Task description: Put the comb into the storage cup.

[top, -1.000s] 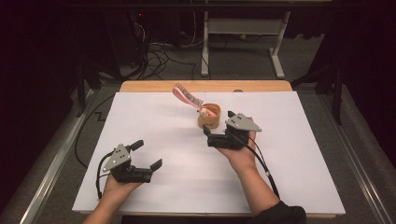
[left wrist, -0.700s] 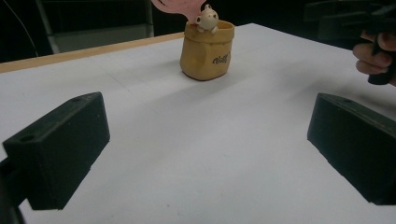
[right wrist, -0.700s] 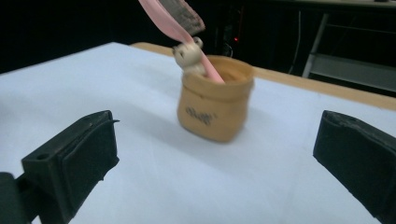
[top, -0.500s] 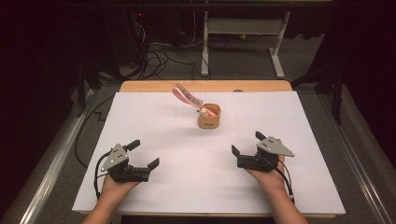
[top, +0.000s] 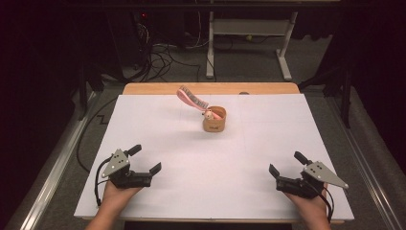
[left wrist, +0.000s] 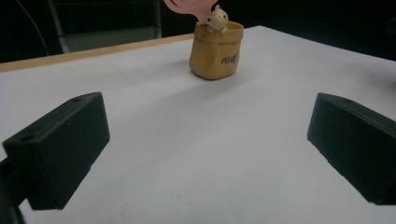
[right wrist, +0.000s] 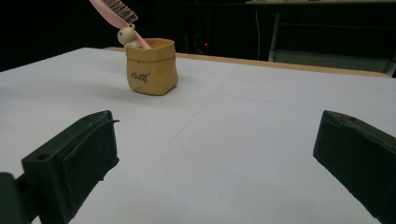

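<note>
Both grippers sat low at the near edge of the table, well apart from each other and from the work. Left gripper (top: pixel 143 165) had its jaws spread wide, nothing between them; right gripper (top: pixel 286 166) likewise gaped, empty.

The holder (top: pixel 214 120), a small tan pouch-shaped pot with a little animal figure (left wrist: pixel 217 19) perched on its rim, stood upright at mid-table toward the far side, roughly between the two grippers' lines of sight. A pink hairbrush (top: pixel 191 99) leaned out of it, bristle head up and tilted toward the far left, handle end down inside the pot.

Handling, as judged: the brush looked like light, stiff plastic, smooth on the handle and so liable to slip or pivot in a pinch. Best hold seemed the bare shaft just above the pot's rim, below the bristles. The pot appeared small and probably light enough to tip or drag if the brush were pulled at a slant; bracing its wall with the other gripper would likely help. Whether it was ceramic or soft rubber could not be told.

Surface: a flat white sheet (top: pixel 158 129) over a wooden tabletop (top: pixel 158 88), whose bare edge showed at the far side. Room beyond was dark, with tangled cables (top: pixel 160 60) on the floor and a white desk frame (top: pixel 249 33)
</note>
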Tool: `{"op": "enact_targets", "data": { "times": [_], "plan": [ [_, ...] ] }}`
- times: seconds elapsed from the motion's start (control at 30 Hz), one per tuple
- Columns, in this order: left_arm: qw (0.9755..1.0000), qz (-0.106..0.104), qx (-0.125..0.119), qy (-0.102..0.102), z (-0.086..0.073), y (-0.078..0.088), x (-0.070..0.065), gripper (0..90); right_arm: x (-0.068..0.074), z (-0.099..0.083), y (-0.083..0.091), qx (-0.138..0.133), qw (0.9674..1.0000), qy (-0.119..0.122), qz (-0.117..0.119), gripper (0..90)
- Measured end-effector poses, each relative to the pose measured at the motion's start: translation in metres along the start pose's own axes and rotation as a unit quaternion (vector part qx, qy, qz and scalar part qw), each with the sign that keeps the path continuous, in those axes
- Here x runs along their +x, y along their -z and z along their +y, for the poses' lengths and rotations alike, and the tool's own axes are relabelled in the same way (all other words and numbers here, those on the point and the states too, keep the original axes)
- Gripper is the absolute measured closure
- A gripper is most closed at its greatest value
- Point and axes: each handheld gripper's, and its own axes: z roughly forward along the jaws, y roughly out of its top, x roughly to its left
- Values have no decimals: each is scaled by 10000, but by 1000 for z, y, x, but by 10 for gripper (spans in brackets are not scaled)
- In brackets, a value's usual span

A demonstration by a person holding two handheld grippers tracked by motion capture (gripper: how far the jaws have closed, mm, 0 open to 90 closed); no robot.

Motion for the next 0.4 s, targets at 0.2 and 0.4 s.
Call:
{"op": "enact_targets", "data": {
  "times": [0.2,0.4],
  "plan": [
    [9999,-46,-115,-2,3,3,-2,0,1,2,4,-59,10000,39,-43,4],
    [9998,-80,-203,-34,5,7,-2,0,7,0,0,27,9998,194,-83,4]
  ]
}}
